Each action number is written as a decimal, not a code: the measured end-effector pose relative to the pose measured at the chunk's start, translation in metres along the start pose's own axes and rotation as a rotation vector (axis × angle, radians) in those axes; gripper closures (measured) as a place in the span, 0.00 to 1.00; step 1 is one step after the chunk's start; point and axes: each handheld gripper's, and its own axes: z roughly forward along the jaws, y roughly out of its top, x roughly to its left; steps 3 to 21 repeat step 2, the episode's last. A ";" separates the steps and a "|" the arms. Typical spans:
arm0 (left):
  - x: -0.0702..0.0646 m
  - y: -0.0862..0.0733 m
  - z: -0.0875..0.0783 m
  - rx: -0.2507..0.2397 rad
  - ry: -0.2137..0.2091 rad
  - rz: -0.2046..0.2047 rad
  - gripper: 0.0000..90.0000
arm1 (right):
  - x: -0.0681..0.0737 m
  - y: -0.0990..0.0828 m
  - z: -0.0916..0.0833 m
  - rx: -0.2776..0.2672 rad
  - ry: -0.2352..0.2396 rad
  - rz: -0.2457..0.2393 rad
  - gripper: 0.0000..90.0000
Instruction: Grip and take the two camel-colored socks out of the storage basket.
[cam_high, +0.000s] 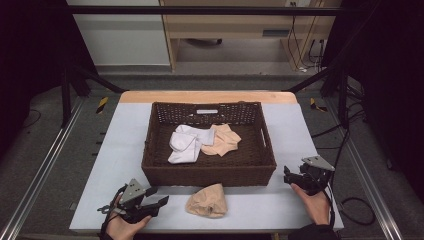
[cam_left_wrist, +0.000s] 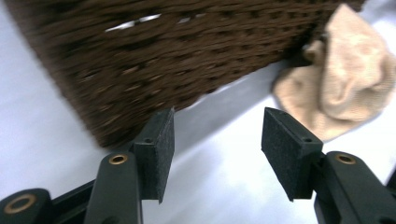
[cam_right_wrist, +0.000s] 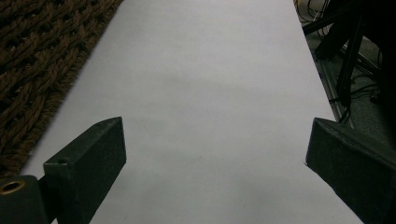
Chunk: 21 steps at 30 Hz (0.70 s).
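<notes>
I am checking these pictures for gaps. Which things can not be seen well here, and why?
- Peach cloth on the table, left gripper view: its top and right side are cut by the frame edge, and the picture is blurred.
- Wicker basket, right gripper view: the left frame edge leaves one corner in sight.
- White cloth and peach cloth in the basket, high view: too small to tell what garments they are; each partly hides the other's edge.

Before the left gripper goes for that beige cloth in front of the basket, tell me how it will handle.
The beige cloth lies crumpled in soft folds, so it will likely sag and droop from a pinch. It looks thin and light, and will probably drag rather than roll if pushed. The left gripper, open and empty, should bite a raised fold.
</notes>
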 end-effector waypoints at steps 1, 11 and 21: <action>0.000 0.000 0.000 0.000 0.000 0.000 0.48 | 0.000 0.000 0.000 0.000 0.000 0.000 0.06; 0.002 0.000 -0.001 -0.004 0.006 -0.004 0.48 | 0.000 0.000 0.000 0.000 0.000 0.007 0.06; 0.002 0.000 -0.001 -0.004 0.006 -0.004 0.48 | 0.000 0.000 0.000 0.000 0.000 0.007 0.06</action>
